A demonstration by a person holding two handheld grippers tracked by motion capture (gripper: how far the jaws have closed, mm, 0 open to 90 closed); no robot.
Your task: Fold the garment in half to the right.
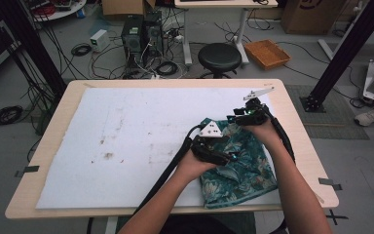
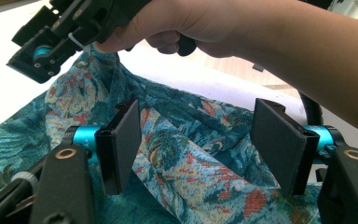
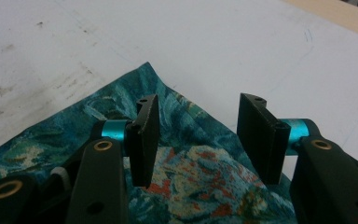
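Open left tool (image 2: 198, 144), teal floral cloth (image 2: 182, 158)

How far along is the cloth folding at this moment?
Done: the patterned cloth lies doubled into a compact shape on the white mat, one corner pointing away. In hand: both tools hover over it open, left tool and right tool, nothing between the pads. Left: probably another fold or smoothing; ridges still stand up in the left gripper view.

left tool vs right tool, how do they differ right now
The left tool hangs over the middle of the teal patterned cloth; the right tool sits over the cloth's far corner, near the white mat. A raised fold runs between the left tool's jaws; flat cloth lies under the right's. Both are open, gripping nothing.
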